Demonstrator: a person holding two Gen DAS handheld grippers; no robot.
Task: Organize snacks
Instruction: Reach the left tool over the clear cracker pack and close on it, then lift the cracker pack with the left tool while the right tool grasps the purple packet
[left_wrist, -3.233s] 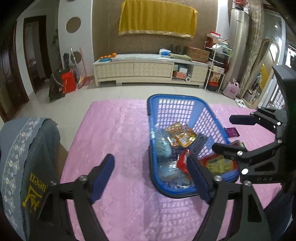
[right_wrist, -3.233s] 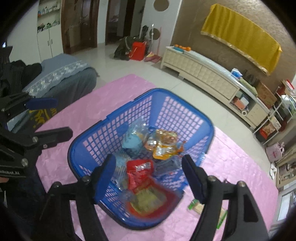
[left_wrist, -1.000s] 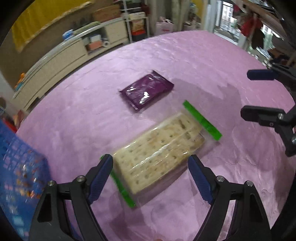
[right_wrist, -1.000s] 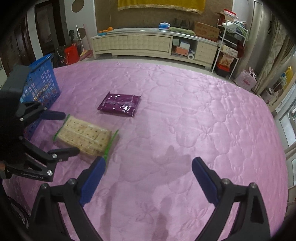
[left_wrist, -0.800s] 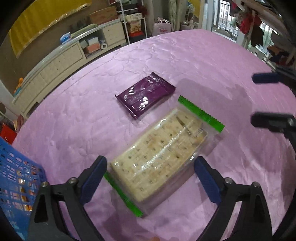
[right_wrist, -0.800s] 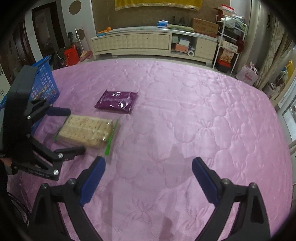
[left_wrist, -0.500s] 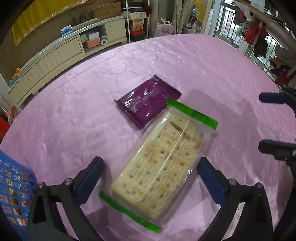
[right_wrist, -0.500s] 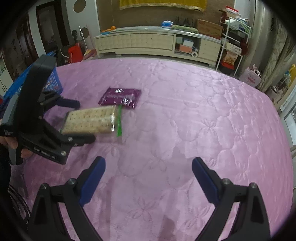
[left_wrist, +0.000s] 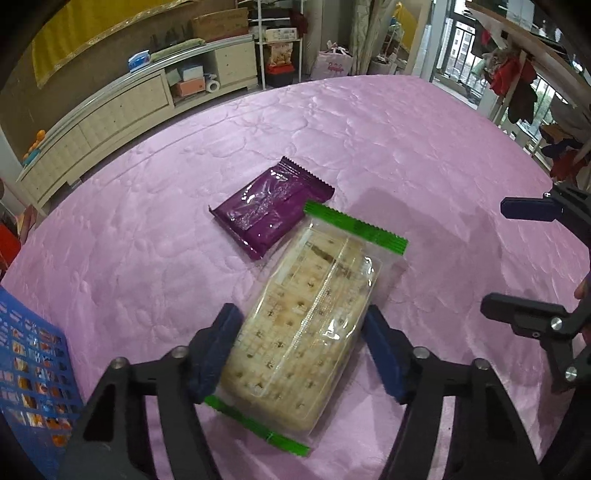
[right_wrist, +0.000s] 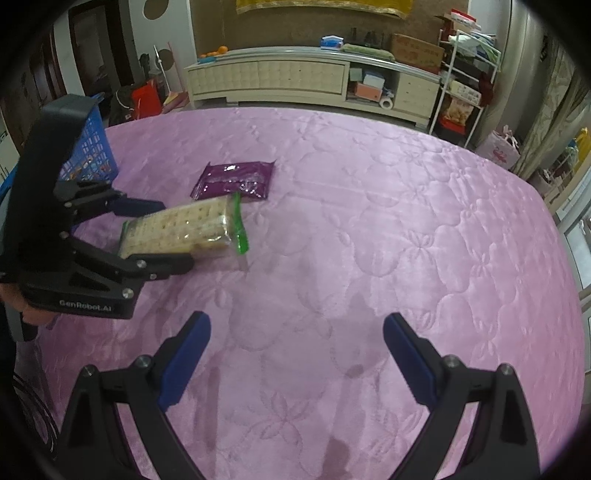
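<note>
My left gripper (left_wrist: 301, 328) is shut on a clear cracker pack (left_wrist: 306, 328) with green ends, its blue pads pressing both long sides. In the right wrist view the cracker pack (right_wrist: 177, 230) is lifted and tilted above the pink quilt in the left gripper (right_wrist: 170, 232). A purple snack packet (left_wrist: 269, 210) lies flat on the quilt just beyond it, and also shows in the right wrist view (right_wrist: 234, 181). The blue basket (left_wrist: 29, 384) with snacks stands at the left, also seen in the right wrist view (right_wrist: 90, 151). My right gripper (right_wrist: 295, 354) is open and empty over bare quilt; it also shows at the right edge of the left wrist view (left_wrist: 517, 258).
The pink quilted surface (right_wrist: 369, 240) spreads to the right and front. Beyond it stand a long cream cabinet (right_wrist: 295, 79), a shelf rack (right_wrist: 465, 88) and bags on the floor.
My left gripper came from over the basket to the cracker pack, closed its jaws on it and raised it off the quilt. My right gripper stayed open, shifting only slightly.
</note>
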